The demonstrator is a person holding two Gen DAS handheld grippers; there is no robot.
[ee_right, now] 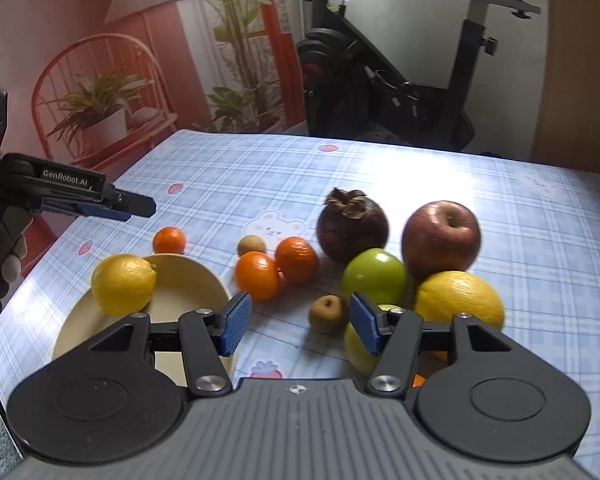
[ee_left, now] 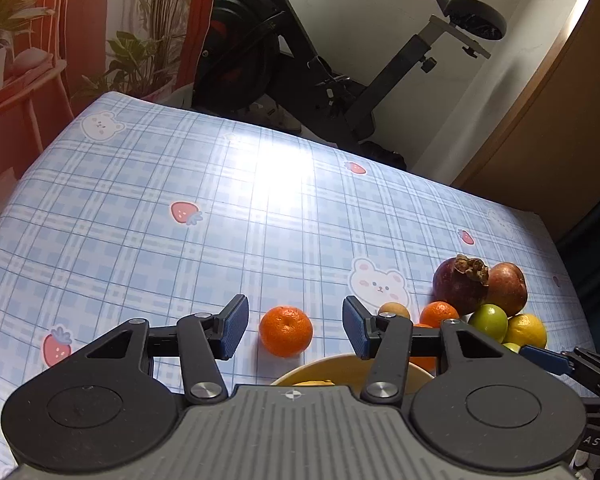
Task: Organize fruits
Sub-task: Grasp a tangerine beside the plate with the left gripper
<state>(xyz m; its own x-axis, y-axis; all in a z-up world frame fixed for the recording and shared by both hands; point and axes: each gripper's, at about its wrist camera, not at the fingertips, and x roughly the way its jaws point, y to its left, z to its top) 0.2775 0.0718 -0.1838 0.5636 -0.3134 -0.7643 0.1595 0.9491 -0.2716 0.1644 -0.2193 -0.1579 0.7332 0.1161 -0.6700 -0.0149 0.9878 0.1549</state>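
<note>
A cream bowl (ee_right: 204, 272) holds a yellow lemon (ee_right: 123, 283) at the table's near left. My left gripper (ee_left: 296, 328) hovers open over the bowl's rim (ee_left: 340, 362); a lone mandarin (ee_left: 286, 331) lies on the cloth beyond its fingers, untouched. To the right are two mandarins (ee_right: 276, 268), a dark purple fruit (ee_right: 352, 226), a red apple (ee_right: 440, 236), a green apple (ee_right: 374, 274) and a big yellow citrus (ee_right: 460, 300). My right gripper (ee_right: 300, 326) stands open above a small brown fruit (ee_right: 328, 314), gripping nothing.
A blue plaid cloth (ee_left: 180, 168) covers the table. An exercise bike (ee_left: 300, 60) stands past the far edge and a wooden panel (ee_left: 560, 120) at the right. A small tan fruit (ee_right: 252, 245) lies near the mandarins. A gloved hand (ee_right: 4, 256) holds the left gripper.
</note>
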